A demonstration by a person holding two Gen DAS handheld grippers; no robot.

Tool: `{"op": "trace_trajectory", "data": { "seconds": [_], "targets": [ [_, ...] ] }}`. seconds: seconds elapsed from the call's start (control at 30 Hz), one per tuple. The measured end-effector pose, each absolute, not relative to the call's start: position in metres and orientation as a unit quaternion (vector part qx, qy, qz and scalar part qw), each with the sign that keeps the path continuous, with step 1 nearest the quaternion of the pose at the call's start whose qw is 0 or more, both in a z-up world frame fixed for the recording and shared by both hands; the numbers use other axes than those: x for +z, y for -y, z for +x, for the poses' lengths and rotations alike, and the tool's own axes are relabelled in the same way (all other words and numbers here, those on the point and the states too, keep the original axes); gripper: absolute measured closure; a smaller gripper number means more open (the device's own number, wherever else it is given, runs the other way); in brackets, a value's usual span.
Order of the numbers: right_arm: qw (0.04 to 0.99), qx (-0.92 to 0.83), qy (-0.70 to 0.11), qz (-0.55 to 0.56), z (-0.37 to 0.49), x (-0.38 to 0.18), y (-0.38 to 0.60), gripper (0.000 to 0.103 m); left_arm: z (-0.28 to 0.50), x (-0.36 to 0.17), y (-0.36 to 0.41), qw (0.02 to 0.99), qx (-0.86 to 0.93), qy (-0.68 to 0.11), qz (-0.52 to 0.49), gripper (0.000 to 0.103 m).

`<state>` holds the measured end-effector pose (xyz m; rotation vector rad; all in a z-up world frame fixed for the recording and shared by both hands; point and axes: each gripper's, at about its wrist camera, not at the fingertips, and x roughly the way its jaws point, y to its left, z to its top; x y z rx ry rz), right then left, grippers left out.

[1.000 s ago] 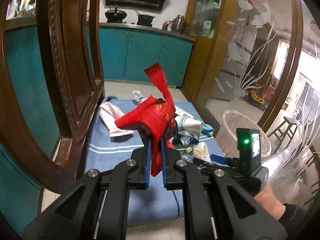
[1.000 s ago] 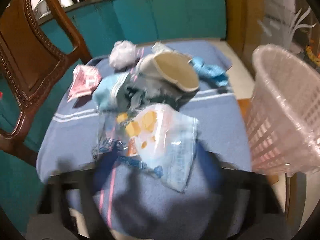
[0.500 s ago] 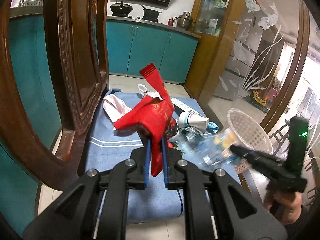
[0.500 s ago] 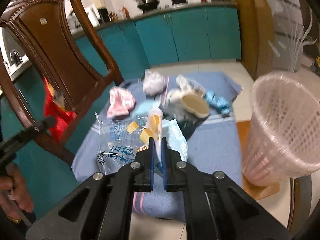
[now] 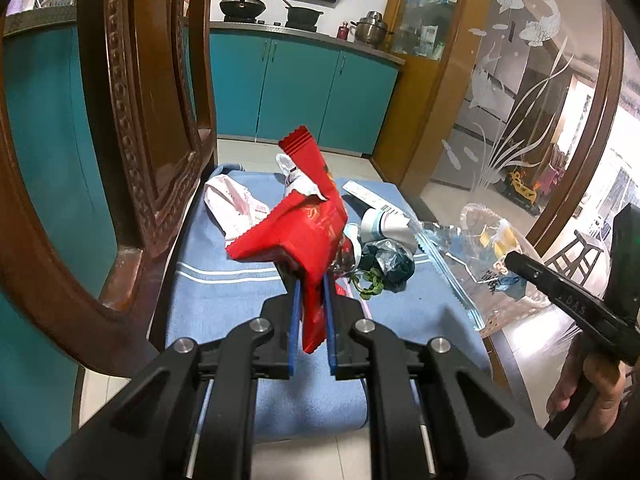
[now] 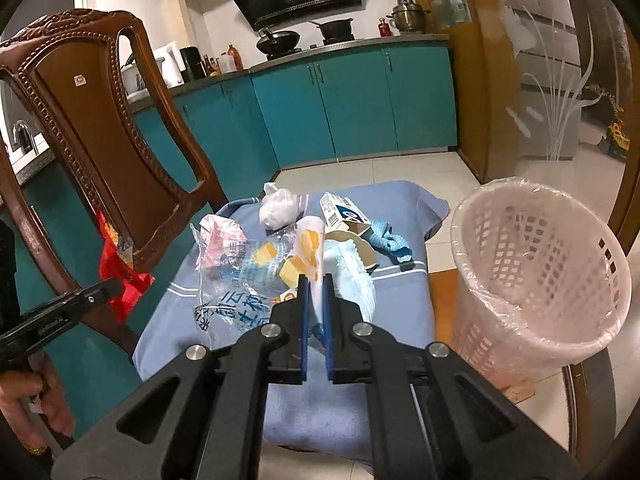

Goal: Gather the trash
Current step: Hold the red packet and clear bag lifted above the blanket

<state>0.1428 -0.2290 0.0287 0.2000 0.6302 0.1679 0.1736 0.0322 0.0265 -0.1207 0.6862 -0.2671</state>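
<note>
Clear printed bag (image 6: 256,280) now lifted off blue cloth (image 6: 400,280), clamped in right gripper (image 6: 314,280); left gripper (image 5: 311,284) clamped on crumpled red wrapper (image 5: 308,232).

Both grippers, left (image 5: 311,280) and right (image 6: 316,284), clamped shut.

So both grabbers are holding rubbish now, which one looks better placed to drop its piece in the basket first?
The right gripper, probably. It is shut on the clear plastic bag, and the pink basket stands close on its side. The left gripper, shut on the red wrapper, sits by the chair back, across the seat.
</note>
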Motion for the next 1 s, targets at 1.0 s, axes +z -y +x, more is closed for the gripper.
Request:
{"op": "trace_trajectory", "data": {
  "seconds": [1.0],
  "targets": [
    [0.942,0.078,-0.314,0.087,0.1439,0.0260,0.2230,0.096,0.1784,0.0216,-0.0270,0.925,-0.130,-0.353,-0.049,0.091]
  ]
}}
